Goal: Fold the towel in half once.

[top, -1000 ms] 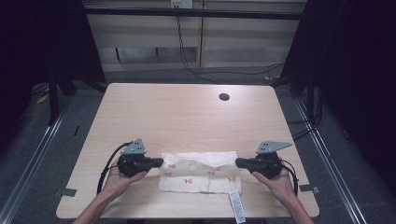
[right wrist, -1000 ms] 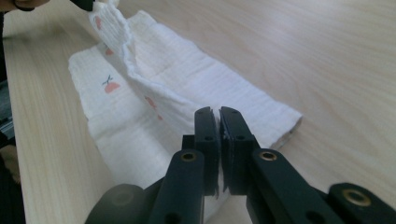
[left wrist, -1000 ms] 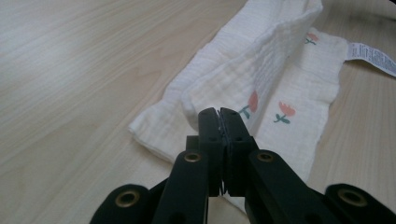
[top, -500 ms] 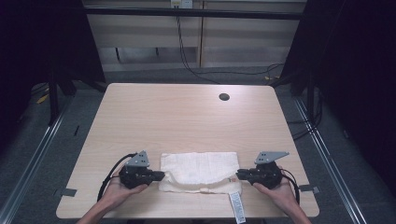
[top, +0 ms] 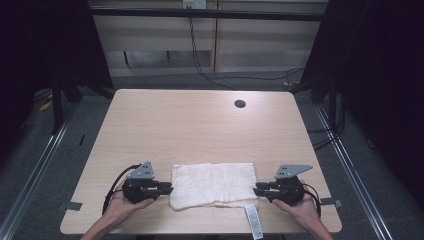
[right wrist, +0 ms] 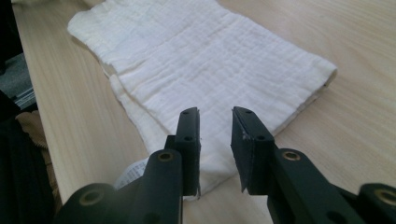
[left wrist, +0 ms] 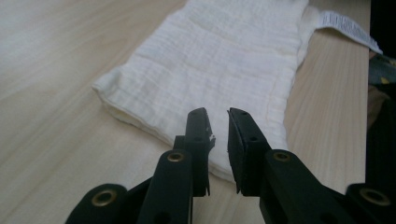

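My hands: both come in at the near edge of the table, one gripper at each short end of the folded cloth.
Left gripper: my jaws have just been opening and now stand a little apart with nothing between the pads; in the left gripper view the tips hang just over the near hem of the cloth, and I cannot tell whether they brush it.
Right gripper: these jaws have just been opening too, a shade wider than the left, holding nothing; in the right gripper view they hover at the cloth's end, not pressing it.
Cloth: a white, ribbed towel, folded into a flat rectangle near the front edge of the table, between my two grippers; its layers show at the ends, and the lower layer peeps out along the near side.
Label: the care tag sticks out from the near right corner toward the table's edge.
Step in hand, as I judge it: letting go after laying a fold down.
Doing it well: I should open fully before drawing back, pull each gripper straight outward and level so no pad snags a hem, and keep both sides even so the stack stays square.
Farther off: bare tabletop, then a dark round hole near the far edge.
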